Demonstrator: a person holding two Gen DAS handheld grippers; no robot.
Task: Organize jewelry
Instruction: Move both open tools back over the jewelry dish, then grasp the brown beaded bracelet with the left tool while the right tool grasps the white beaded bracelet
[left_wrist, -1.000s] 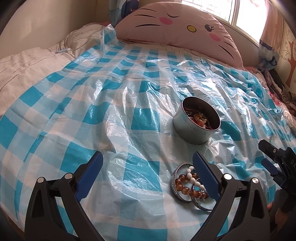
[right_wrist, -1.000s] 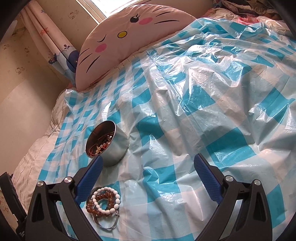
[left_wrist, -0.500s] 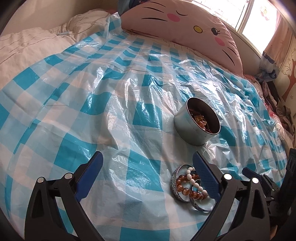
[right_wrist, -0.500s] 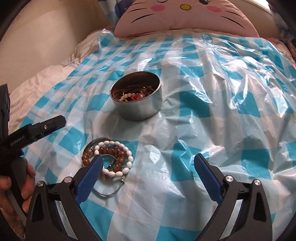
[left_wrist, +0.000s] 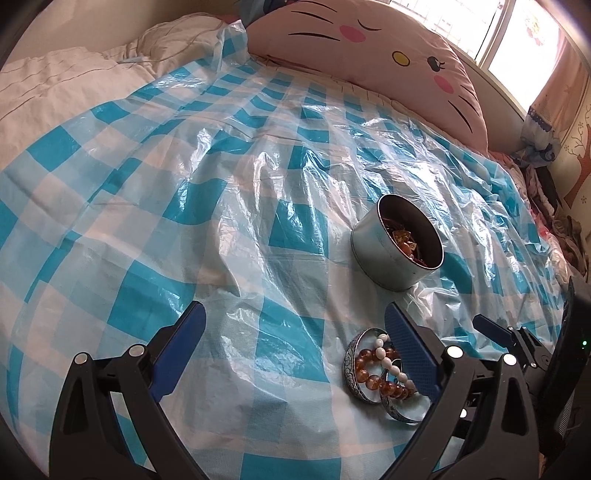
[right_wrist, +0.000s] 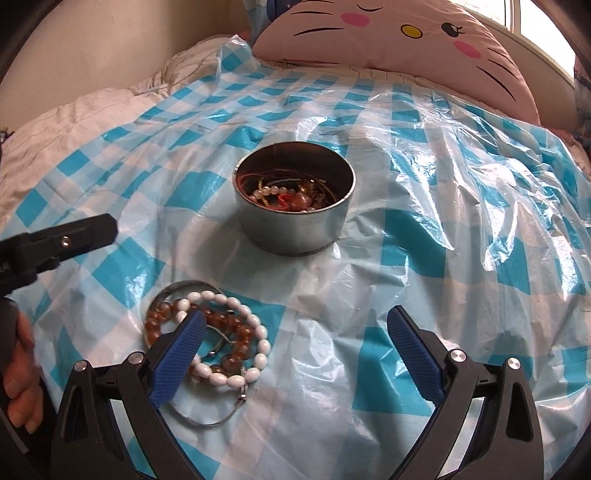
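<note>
The left gripper (left_wrist: 293, 343) hovers spread wide, holding nothing. At its 3 o'clock, a heap of bracelets (right_wrist: 207, 330) lies on the blue-checked plastic sheet (right_wrist: 424, 229), under the right gripper's left fingertip (right_wrist: 186, 338). The round tin (right_wrist: 295, 225) of jewelry stands at 12 o'clock from the heap. The right gripper (right_wrist: 295, 341) gapes wide, empty.

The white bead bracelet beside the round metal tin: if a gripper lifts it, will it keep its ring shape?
Probably not: the white bead bracelet looks strung from separate beads, so it should sag. It overlaps the amber bead bracelet and thin metal bangle, so these may drag along.
</note>
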